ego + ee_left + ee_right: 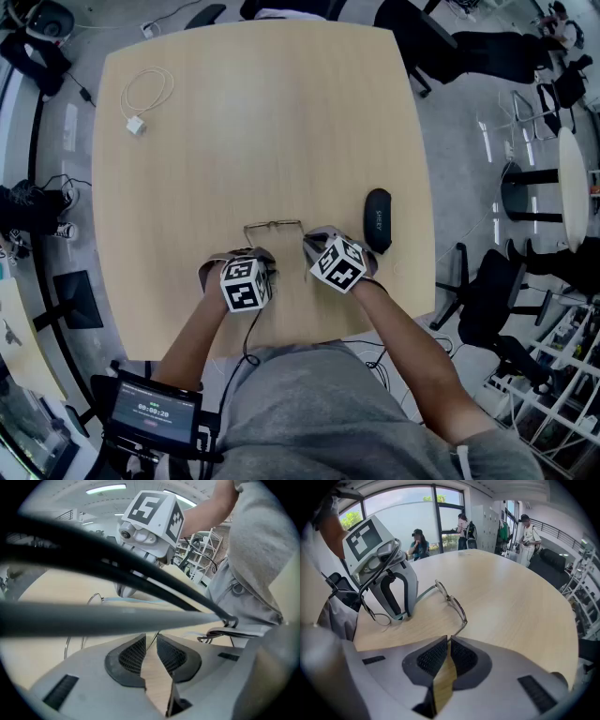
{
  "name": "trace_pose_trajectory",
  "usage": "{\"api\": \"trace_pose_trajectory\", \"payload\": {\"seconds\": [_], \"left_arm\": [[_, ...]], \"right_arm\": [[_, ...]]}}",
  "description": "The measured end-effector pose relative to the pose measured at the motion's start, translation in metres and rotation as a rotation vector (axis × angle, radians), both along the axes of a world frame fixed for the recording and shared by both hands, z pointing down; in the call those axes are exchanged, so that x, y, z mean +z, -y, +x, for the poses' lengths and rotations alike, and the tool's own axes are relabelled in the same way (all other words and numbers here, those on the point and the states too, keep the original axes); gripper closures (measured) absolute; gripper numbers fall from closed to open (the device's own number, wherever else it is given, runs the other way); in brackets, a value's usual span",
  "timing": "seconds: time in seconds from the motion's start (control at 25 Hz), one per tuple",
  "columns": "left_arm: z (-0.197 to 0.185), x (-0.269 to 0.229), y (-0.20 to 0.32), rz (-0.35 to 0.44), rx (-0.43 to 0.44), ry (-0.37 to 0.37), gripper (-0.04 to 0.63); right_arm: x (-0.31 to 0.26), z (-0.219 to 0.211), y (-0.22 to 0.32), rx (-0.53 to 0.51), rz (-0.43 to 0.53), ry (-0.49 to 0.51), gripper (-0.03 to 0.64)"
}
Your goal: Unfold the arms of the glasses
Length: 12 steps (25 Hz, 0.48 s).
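glasses (273, 225) on table (262, 112), case (377, 219) right (cable (148, 94) far-left)

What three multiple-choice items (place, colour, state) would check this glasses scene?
1. Where does the case lie on the table?
A. To the right of the glasses, beside the right gripper
B. At the far left corner
C. Under the glasses

2. What colour is the case?
A. White
B. Black
C. Red

3. How do the right gripper's jaws stand?
A. Wide apart, empty
B. Closed on an arm of the glasses
C. Closed on the case

Answers:
1 A: in the head view the case lies just right of the frame and the right gripper.
2 B: it shows as a dark oval on the pale wood.
3 B: in the right gripper view the thin arm runs in between the closed pads.
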<state>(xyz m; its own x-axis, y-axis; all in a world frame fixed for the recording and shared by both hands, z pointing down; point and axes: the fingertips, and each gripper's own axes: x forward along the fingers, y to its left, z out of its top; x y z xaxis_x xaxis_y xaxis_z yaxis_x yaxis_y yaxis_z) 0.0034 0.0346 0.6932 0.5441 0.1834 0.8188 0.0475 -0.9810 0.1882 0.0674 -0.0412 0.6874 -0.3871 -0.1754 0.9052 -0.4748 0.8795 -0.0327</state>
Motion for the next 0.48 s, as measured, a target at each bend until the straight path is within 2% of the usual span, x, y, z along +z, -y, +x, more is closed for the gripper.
{"api": "trace_pose_trajectory", "payload": {"seconds": [0.48], "left_arm": [[-0.018, -0.004, -0.024, -0.039, 0.021, 0.015, 0.54]], "right_arm": [[-0.001, 0.001, 0.0, 0.013, -0.002, 0.0, 0.591]]}}
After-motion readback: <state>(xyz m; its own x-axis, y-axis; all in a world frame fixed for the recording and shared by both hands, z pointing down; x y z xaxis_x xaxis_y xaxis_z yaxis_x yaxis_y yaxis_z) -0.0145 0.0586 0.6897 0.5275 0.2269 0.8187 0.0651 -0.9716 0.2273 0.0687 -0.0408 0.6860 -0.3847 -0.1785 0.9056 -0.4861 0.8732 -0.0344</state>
